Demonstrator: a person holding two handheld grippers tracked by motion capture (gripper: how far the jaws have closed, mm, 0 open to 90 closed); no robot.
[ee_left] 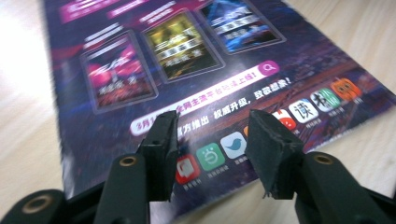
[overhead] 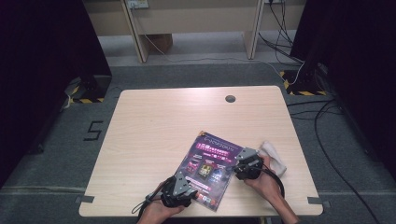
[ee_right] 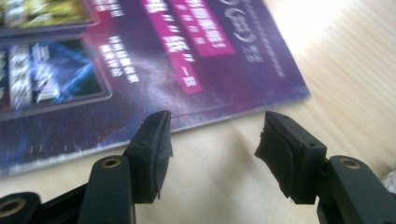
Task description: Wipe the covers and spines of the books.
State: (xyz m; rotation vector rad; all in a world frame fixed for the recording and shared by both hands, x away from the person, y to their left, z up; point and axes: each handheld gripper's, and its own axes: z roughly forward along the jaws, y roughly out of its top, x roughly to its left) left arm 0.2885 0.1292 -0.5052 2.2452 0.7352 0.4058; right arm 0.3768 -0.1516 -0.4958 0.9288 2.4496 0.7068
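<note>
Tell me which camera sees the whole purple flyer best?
The high view: the purple flyer lies whole on the table there. The left gripper view gives a blurry close-up of its pictures and icons, and the right gripper view just one corner.

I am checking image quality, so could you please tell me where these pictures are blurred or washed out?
High view: sharp, evenly lit table, dark surroundings. Left gripper view: flyer smeared toward the top, white glare at upper left. Right gripper view: flyer print blurred, tabletop overexposed at upper right.
</note>
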